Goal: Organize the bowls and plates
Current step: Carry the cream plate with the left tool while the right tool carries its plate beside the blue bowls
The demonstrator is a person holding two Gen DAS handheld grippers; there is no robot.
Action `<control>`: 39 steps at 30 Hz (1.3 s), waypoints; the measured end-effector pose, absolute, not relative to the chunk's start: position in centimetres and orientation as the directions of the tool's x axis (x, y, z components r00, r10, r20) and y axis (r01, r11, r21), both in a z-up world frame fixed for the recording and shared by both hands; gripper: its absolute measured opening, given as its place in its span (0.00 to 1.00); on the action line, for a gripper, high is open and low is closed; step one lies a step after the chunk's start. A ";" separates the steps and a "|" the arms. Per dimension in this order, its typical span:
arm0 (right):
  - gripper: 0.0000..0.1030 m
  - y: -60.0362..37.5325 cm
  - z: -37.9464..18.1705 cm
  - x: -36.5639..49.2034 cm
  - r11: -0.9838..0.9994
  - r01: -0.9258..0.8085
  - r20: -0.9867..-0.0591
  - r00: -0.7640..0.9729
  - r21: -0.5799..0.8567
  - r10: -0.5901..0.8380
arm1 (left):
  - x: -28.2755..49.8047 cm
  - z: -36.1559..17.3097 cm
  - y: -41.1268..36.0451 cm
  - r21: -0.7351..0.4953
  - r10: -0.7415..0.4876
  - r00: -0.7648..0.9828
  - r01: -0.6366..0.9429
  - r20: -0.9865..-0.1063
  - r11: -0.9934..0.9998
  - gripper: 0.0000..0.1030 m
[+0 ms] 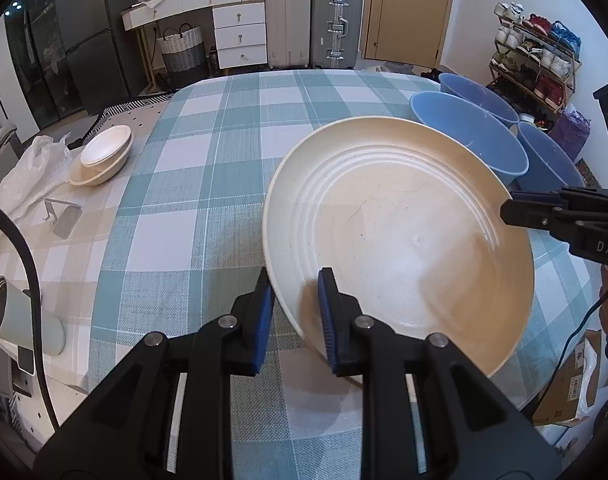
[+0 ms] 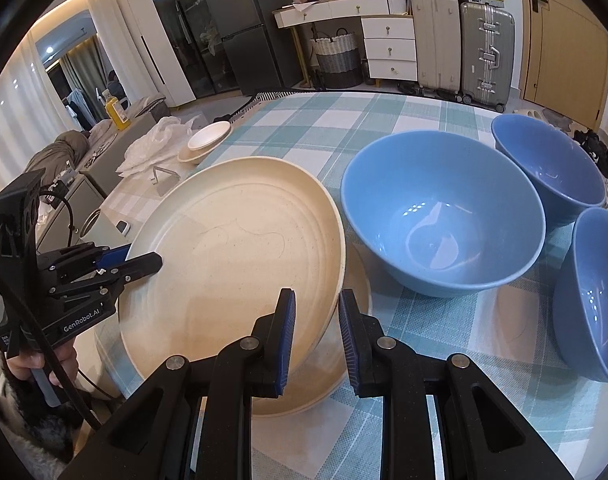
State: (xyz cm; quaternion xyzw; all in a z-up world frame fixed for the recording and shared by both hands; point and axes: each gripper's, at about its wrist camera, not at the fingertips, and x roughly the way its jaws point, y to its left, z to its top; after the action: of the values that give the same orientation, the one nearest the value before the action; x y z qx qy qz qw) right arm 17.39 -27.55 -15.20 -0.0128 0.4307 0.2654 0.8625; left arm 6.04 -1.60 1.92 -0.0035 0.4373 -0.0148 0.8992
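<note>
Left wrist view: the left gripper (image 1: 297, 312) is clamped on the near-left rim of a large cream ridged plate (image 1: 404, 232), tilted above the checked counter (image 1: 207, 168). The right gripper (image 1: 512, 210) pinches its right rim.

Right wrist view: the right gripper (image 2: 316, 336) is closed on the plate's right edge, left of three blue bowls (image 2: 444, 216).

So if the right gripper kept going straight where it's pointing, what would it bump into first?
Probably the big blue bowl. The right gripper is already clamped on the cream plate's rim, and that bowl sits just beyond the rim on the checked tablecloth, though depth is hard to judge.
</note>
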 end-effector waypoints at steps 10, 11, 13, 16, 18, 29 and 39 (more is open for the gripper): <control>0.22 -27.8 -17.5 17.3 0.866 -0.450 -0.772 0.463 0.219 0.436 | 6.7 -0.2 -2.1 0.016 -0.007 0.609 0.031 -0.793 0.999 0.18; 0.22 -27.8 -17.7 17.4 0.867 -0.447 -0.773 0.462 0.221 0.435 | 6.9 -0.4 -2.2 0.020 -0.005 0.607 0.034 -0.794 0.999 0.18; 0.22 -28.0 -18.0 17.5 0.870 -0.439 -0.774 0.461 0.225 0.433 | 7.1 -0.8 -2.4 0.025 -0.005 0.604 0.041 -0.797 0.999 0.18; 0.22 -28.2 -18.3 17.7 0.874 -0.430 -0.778 0.461 0.226 0.428 | 7.4 -1.2 -2.7 0.038 0.000 0.601 0.050 -0.799 0.998 0.19; 0.22 -28.1 -18.4 17.8 0.877 -0.428 -0.782 0.462 0.217 0.419 | 7.6 -1.5 -3.0 0.049 0.007 0.600 0.053 -0.800 0.997 0.19; 0.22 -27.7 -19.2 18.2 0.889 -0.412 -0.795 0.462 0.200 0.394 | 8.7 -2.9 -3.5 0.091 0.036 0.581 0.066 -0.813 0.994 0.21; 0.22 -27.4 -19.6 18.4 0.898 -0.397 -0.805 0.460 0.190 0.374 | 8.9 -3.7 -4.1 0.128 0.055 0.574 0.088 -0.817 0.988 0.22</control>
State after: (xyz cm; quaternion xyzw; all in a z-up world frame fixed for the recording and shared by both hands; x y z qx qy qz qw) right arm 18.35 -27.43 -19.57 -0.0123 0.4680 0.2253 0.8544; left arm 8.93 -4.07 -3.74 0.0771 0.4613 -0.0093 0.8839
